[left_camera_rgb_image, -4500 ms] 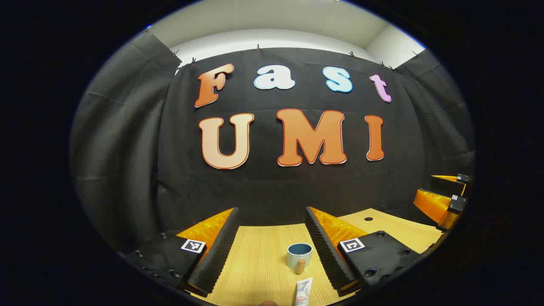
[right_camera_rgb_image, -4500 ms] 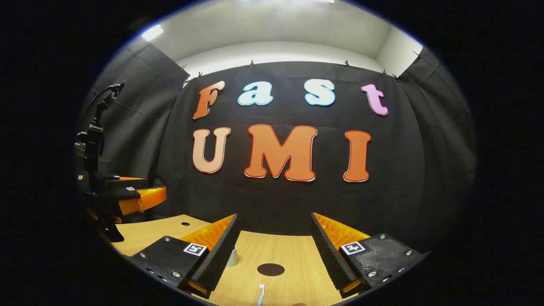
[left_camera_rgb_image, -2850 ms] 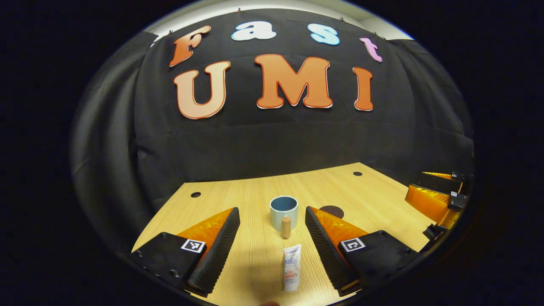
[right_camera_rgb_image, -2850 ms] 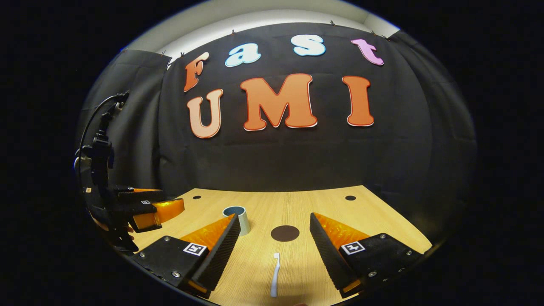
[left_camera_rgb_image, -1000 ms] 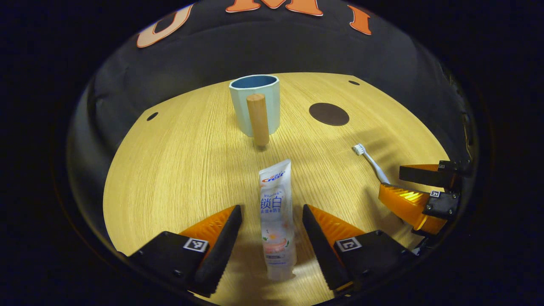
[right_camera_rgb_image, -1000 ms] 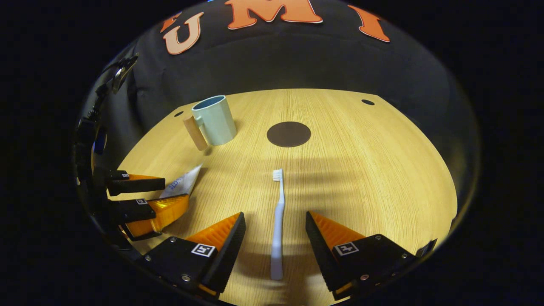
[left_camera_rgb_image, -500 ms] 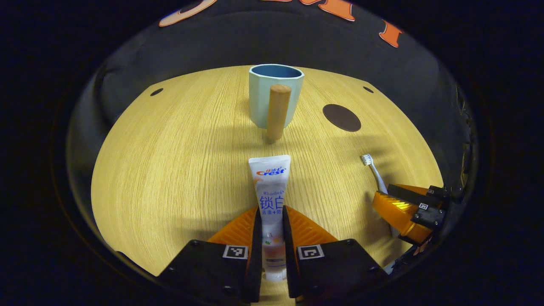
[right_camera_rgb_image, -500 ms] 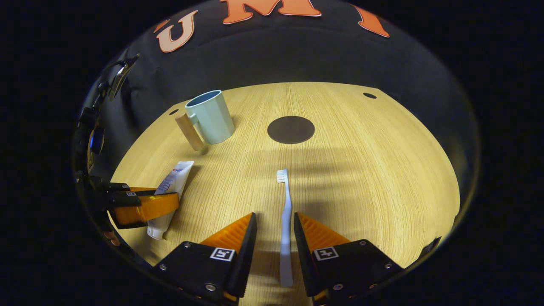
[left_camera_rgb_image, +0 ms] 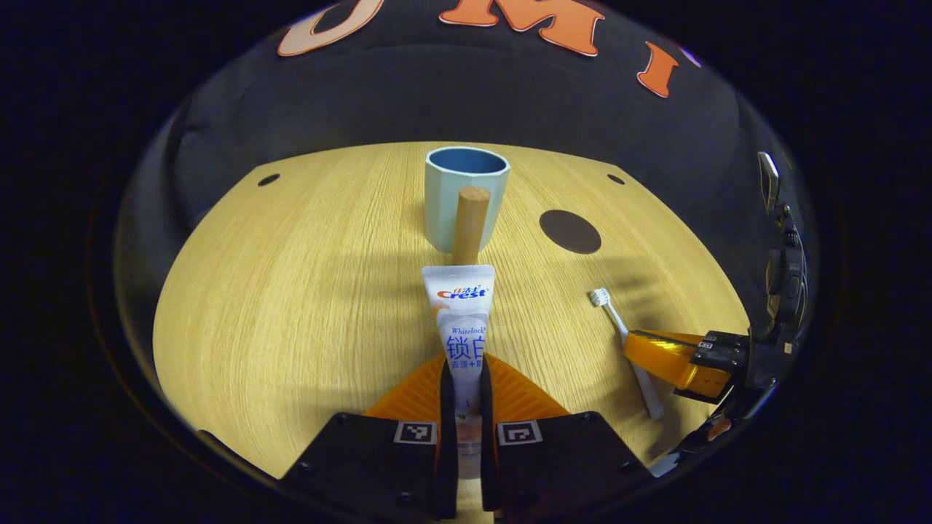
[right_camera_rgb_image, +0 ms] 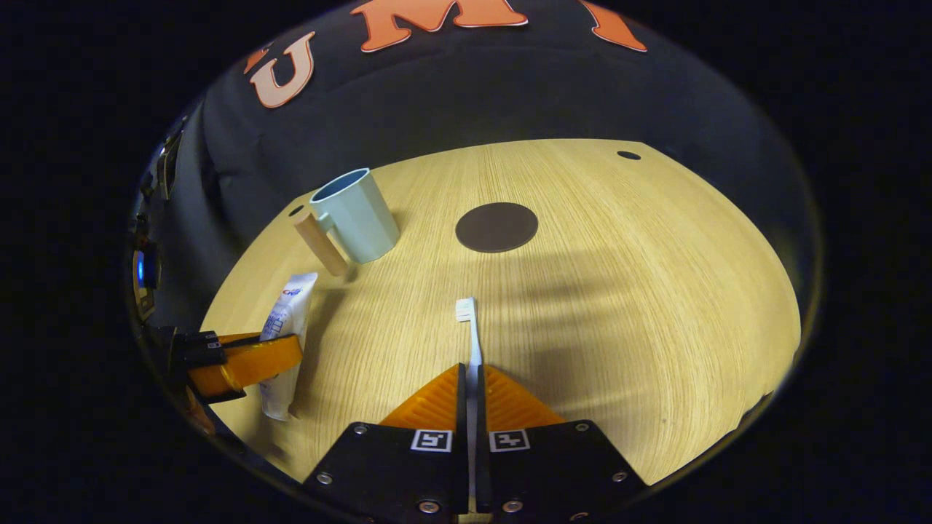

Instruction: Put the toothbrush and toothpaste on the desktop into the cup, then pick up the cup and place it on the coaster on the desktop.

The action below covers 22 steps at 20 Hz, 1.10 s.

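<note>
**Both tongs closed on their items**

The toothpaste (left_camera_rgb_image: 461,320) is pinched in the left tongs (left_camera_rgb_image: 463,393), the toothbrush (right_camera_rgb_image: 470,338) in the right tongs (right_camera_rgb_image: 472,397). Ahead of both tongs, the cup (left_camera_rgb_image: 464,193) stands on the bench (left_camera_rgb_image: 291,276), with the coaster (right_camera_rgb_image: 496,227) beside it.

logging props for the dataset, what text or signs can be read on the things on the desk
toothpaste tube: printed label, not read out here
cup, coaster, toothbrush: no text
left gripper, right gripper: square coded markers, no words
</note>
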Available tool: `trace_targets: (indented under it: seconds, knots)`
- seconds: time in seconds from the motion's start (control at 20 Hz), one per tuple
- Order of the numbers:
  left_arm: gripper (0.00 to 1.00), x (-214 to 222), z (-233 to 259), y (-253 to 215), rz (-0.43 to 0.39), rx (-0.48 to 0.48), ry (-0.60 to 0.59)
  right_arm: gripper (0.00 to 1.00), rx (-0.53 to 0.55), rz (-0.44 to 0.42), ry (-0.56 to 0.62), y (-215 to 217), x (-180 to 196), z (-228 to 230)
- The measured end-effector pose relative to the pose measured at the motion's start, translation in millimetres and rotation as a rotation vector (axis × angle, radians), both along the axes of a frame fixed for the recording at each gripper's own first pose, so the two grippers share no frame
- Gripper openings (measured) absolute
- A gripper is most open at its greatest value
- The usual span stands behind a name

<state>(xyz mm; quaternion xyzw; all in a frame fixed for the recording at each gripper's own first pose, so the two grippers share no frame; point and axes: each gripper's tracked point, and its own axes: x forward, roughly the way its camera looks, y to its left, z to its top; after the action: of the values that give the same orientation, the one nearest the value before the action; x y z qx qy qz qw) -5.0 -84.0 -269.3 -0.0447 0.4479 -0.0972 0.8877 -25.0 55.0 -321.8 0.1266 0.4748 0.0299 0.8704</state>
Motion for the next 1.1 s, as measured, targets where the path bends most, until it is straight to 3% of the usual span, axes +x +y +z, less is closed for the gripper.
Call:
trace_targets:
  seconds: [0.4, 0.9, 1.1]
  knots:
    - [0.17, 17, 35, 7, 0.011, 0.023, -0.173, 0.04, 0.048, -0.011, -0.138, -1, 15, 40]
    - [0.16, 44, 100, 27, 0.062, -0.070, -0.478, 0.04, 0.080, -0.028, -0.334, -10, 36, 91]
    - [0.17, 63, 117, 29, 0.066, -0.063, -0.591, 0.04, 0.061, -0.014, -0.385, -14, 40, 104]
